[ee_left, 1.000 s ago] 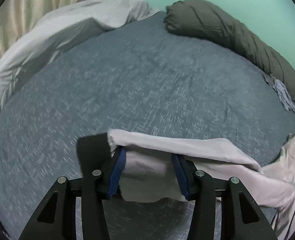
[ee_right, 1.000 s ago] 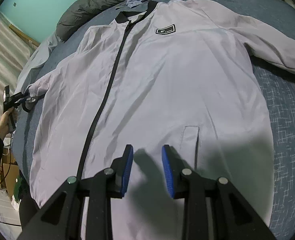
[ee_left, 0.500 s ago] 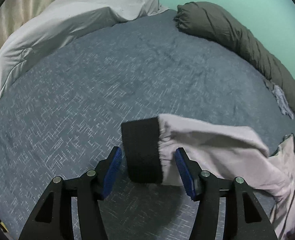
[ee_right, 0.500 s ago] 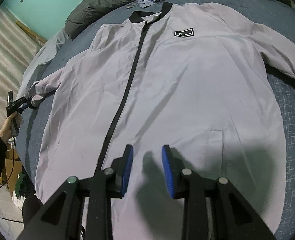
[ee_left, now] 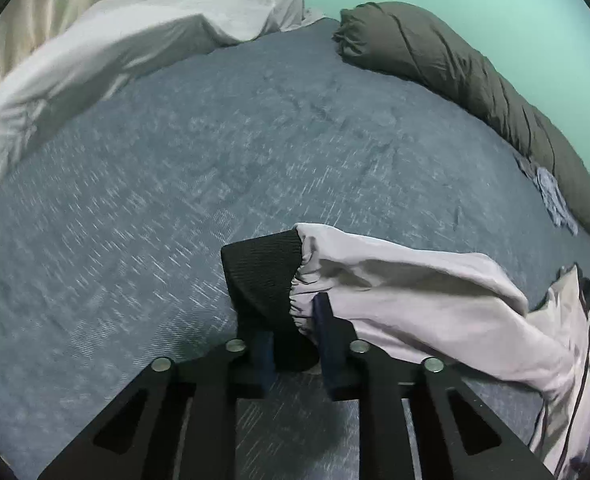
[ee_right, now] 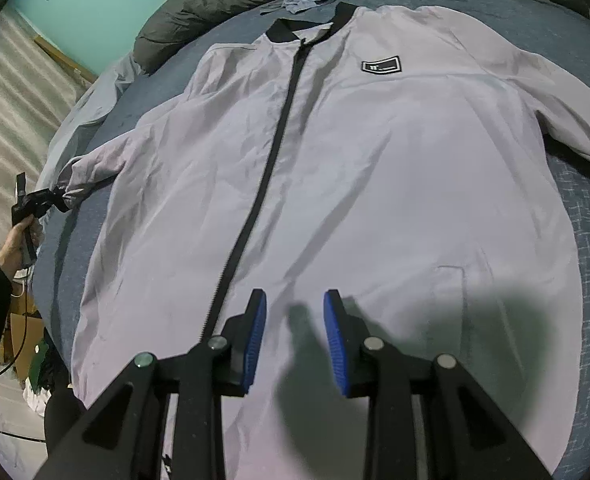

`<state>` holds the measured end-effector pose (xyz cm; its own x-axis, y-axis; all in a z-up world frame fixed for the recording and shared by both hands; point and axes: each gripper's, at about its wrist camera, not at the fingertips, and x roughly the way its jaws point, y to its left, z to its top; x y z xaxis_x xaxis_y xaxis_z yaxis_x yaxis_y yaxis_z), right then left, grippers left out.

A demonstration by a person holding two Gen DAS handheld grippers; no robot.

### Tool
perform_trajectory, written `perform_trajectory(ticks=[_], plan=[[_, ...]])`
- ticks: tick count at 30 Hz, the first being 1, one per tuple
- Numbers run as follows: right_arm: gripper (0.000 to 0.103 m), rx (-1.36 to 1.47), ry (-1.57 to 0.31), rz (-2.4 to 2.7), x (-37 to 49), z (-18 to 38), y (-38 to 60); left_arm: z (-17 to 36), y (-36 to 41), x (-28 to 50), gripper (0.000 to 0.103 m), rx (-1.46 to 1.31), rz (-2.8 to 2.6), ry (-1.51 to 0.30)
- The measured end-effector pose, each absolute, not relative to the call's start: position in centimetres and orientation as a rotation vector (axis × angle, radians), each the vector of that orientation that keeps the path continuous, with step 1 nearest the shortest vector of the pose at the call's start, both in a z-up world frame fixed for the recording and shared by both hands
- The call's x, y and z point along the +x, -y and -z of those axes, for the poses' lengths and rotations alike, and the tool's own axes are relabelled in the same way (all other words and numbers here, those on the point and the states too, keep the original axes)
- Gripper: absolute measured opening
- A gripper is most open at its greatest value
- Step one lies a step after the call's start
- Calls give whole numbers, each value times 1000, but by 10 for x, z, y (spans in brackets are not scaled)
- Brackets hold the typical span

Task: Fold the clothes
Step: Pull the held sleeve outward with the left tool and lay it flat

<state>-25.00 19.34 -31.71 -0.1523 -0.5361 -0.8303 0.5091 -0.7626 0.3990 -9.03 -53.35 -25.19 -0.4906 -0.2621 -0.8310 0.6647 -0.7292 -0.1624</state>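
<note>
Sleeve-fold step. My left gripper [ee_left: 291,344] had its fingers closed on the black cuff [ee_left: 263,276] of the jacket's [ee_right: 335,184] sleeve [ee_left: 415,296], held out over the bed [ee_left: 215,168]. The jacket lay flat, zipped, front up. My right gripper [ee_right: 295,340] hovered above the hem, fingers apart, empty. Next move, in my judgement: carry the cuff across the chest without dragging the body.

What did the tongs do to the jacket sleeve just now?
The left tongs let go of the sleeve cloth, opened, then closed again on the black cuff, holding the sleeve out sideways. The right tongs stayed open above the jacket, which remains spread flat.
</note>
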Motion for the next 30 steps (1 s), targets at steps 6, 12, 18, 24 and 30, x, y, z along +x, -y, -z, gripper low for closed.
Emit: perform_trajectory(ticks=[6, 12, 18, 24, 30], plan=[[29, 1370, 56, 1961, -240, 294, -193, 206, 534, -69, 10, 1248, 2168, -701], [29, 1336, 60, 1942, -231, 281, -191, 220, 534, -38, 10, 1457, 2034, -826], [29, 1337, 41, 1940, -227, 280, -191, 275, 533, -18, 20, 1504, 1916, -874], [29, 1350, 40, 1951, -228, 285, -194, 265, 532, -18, 34, 1311, 2022, -706], [29, 1364, 33, 1932, -225, 292, -183, 250, 523, -20, 45, 1209, 2122, -516]])
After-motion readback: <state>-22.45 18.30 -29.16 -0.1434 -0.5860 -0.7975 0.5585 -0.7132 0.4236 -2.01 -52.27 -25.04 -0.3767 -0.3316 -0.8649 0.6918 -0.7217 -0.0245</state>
